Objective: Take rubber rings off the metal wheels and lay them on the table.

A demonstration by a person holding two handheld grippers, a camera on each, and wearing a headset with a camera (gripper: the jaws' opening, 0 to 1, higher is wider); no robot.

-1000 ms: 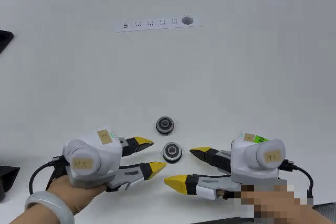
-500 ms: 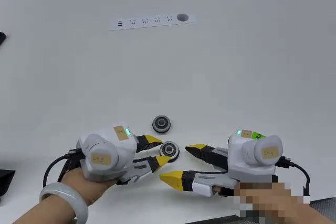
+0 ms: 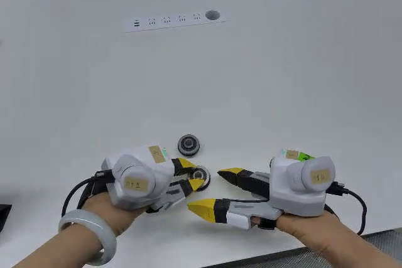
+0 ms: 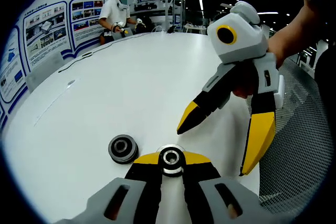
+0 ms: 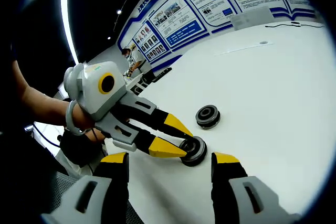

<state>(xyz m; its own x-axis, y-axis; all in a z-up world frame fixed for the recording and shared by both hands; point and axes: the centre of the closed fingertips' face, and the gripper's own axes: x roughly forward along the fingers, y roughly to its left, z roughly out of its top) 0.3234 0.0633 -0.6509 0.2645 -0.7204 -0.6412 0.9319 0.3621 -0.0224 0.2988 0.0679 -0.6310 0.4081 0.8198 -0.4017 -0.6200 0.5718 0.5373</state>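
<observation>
Two small metal wheels with black rubber rings sit on the white table (image 3: 282,92). The far wheel (image 3: 188,145) (image 4: 123,148) (image 5: 208,116) stands free. My left gripper (image 3: 193,174) (image 4: 171,158) (image 5: 184,142) is shut on the near wheel (image 3: 202,174) (image 4: 171,162) (image 5: 196,151), its yellow tips pressed on either side. My right gripper (image 3: 213,191) (image 5: 170,158) (image 4: 215,148) is open just right of that wheel, facing the left gripper, with nothing between its fingers.
A white power strip (image 3: 173,21) lies far back on the table. The table's front edge (image 3: 352,243) runs close under my right hand, with grey mesh flooring beyond. A person (image 4: 118,11) stands at the far end of the table.
My left gripper moved right onto the near wheel and its jaws went from open to shut on it. The right gripper stayed open and hardly moved.
</observation>
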